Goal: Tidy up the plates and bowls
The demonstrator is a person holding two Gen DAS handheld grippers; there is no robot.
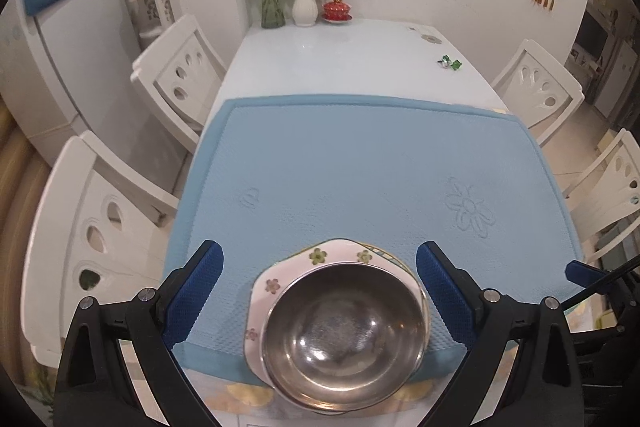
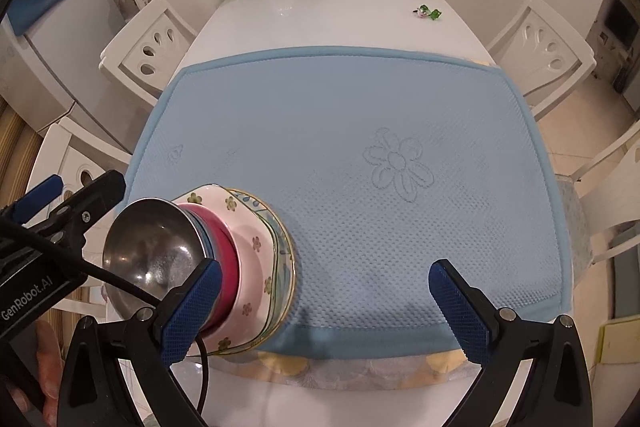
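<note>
A steel bowl (image 1: pixel 344 335) tops a stack at the near edge of the blue mat (image 1: pixel 360 179). Under it lie a white flowered square plate (image 1: pixel 280 283) and a rimmed plate below. The right wrist view shows the stack from the side: steel bowl (image 2: pixel 154 251), a blue bowl and a red bowl (image 2: pixel 226 255), the flowered plate (image 2: pixel 256 267), and a gold-rimmed plate (image 2: pixel 286 247). My left gripper (image 1: pixel 320 291) is open, its fingers on either side of the stack and apart from it. My right gripper (image 2: pixel 324 303) is open and empty, to the right of the stack.
The white table (image 1: pixel 340 59) holds a glass vase (image 1: pixel 273 3), a white vase (image 1: pixel 305 5), a red lidded cup (image 1: pixel 337 10) at the far end and a small green item (image 1: pixel 450 63). White chairs (image 1: pixel 180 75) stand on both sides. A fridge (image 1: pixel 60 59) is at left.
</note>
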